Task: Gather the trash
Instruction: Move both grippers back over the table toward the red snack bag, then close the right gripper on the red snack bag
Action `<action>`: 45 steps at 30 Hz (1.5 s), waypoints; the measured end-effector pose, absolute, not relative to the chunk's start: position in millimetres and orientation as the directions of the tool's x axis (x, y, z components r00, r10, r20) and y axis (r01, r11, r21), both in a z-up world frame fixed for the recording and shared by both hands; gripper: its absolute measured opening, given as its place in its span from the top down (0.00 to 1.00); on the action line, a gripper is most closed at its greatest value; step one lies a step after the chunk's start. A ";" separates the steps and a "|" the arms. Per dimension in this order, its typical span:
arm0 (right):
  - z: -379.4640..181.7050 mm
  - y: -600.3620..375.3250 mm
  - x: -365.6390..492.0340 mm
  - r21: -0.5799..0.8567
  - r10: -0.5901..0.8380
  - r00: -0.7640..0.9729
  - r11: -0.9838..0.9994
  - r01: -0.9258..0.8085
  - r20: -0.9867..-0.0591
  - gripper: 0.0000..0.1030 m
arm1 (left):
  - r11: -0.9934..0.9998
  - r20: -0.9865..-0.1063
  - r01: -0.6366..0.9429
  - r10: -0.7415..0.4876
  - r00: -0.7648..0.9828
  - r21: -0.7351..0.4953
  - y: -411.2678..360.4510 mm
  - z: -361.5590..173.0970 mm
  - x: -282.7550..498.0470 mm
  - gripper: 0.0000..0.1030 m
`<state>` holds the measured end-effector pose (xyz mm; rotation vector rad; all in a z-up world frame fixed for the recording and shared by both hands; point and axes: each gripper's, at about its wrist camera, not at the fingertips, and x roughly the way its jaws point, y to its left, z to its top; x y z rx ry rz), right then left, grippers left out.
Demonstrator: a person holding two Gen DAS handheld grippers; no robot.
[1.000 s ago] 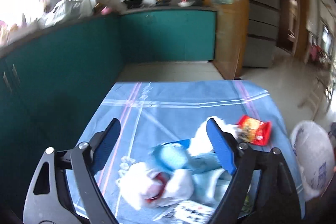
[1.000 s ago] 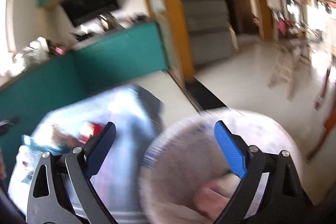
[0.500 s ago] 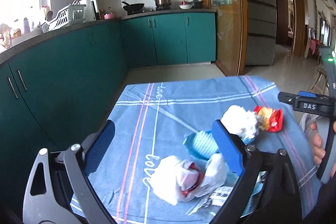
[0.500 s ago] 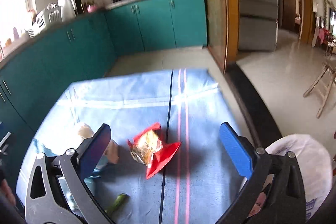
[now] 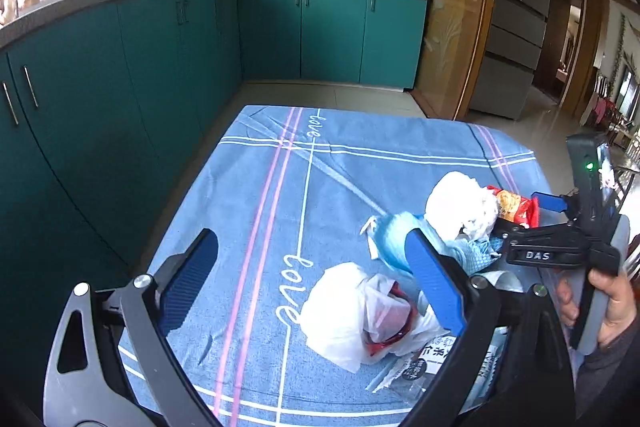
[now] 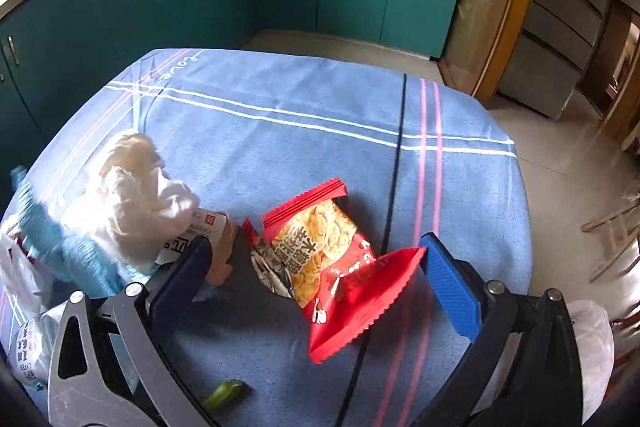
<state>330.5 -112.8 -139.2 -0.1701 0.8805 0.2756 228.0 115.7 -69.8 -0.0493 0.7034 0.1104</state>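
Your right gripper [image 6: 316,275] has its fingers spread, the torn red crinkly snack wrapper [image 6: 336,263] lying between them on the table [image 6: 280,115]. It's light, slippery foil, so pinch the flat red flap. Left gripper [image 5: 316,279] gapes empty.

tablecloth [image 5: 280,187] far half clear; trash heap [image 5: 400,287] crowds near corner.

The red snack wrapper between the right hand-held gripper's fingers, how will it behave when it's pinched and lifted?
The red snack wrapper looks torn open and flattened, so it is probably very light and floppy. Its glossy film may crumple or slip between the pads. It lies flat on the blue cloth, so it is unlikely to roll.
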 end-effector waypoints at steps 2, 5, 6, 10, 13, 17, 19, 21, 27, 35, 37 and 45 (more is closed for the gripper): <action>-138.8 -114.8 326.6 -0.037 0.164 0.606 0.951 -0.306 -0.778 0.03 | 0.993 -0.642 -0.113 0.099 0.761 0.020 111.8 -71.0 226.5 0.09; -141.1 -119.1 323.3 -0.026 0.168 0.593 0.952 -0.305 -0.787 0.03 | 0.994 -0.641 -0.108 0.103 0.761 0.032 108.9 -71.8 226.2 0.09; -141.9 -120.8 321.5 -0.013 0.177 0.585 0.952 -0.307 -0.792 0.03 | 0.994 -0.643 -0.106 0.100 0.759 0.029 108.1 -72.2 226.4 0.09; -143.7 -121.1 316.9 0.012 0.201 0.574 0.949 -0.315 -0.794 0.15 | 0.994 -0.644 -0.105 0.102 0.758 0.033 106.9 -72.0 226.6 0.09; -146.4 -123.0 313.3 0.028 0.208 0.561 0.950 -0.312 -0.801 0.36 | 0.994 -0.644 -0.107 0.103 0.758 0.033 106.9 -72.3 225.8 0.09; -150.3 -124.2 308.2 0.059 0.237 0.544 0.944 -0.325 -0.805 0.59 | 0.993 -0.645 -0.111 0.107 0.756 0.034 108.0 -72.6 225.3 0.09; -149.3 -125.3 302.7 0.064 0.249 0.537 0.939 -0.338 -0.806 0.65 | 0.993 -0.645 -0.115 0.108 0.756 0.031 109.6 -72.3 224.6 0.09; -148.5 -126.8 298.5 0.073 0.263 0.529 0.933 -0.352 -0.807 0.66 | 0.992 -0.645 -0.120 0.108 0.756 0.026 111.6 -72.2 224.1 0.09; -142.4 -137.0 290.3 0.090 0.288 0.516 0.923 -0.374 -0.807 0.66 | 0.991 -0.642 -0.136 0.116 0.758 0.019 116.4 -70.2 222.7 0.09; -108.2 -153.8 291.0 0.124 0.329 0.627 0.929 -0.348 -0.706 0.17 | 0.992 -0.642 -0.125 0.103 0.760 0.012 116.2 -69.1 224.0 0.09; -108.6 -148.0 302.0 0.118 0.317 0.638 0.935 -0.335 -0.702 0.14 | 0.993 -0.641 -0.116 0.107 0.760 0.028 115.0 -70.3 223.6 0.09; -138.0 -119.5 353.1 0.045 0.230 0.590 0.949 -0.311 -0.774 0.18 | 0.993 -0.639 -0.121 0.090 0.764 -0.005 134.3 -71.3 220.7 0.08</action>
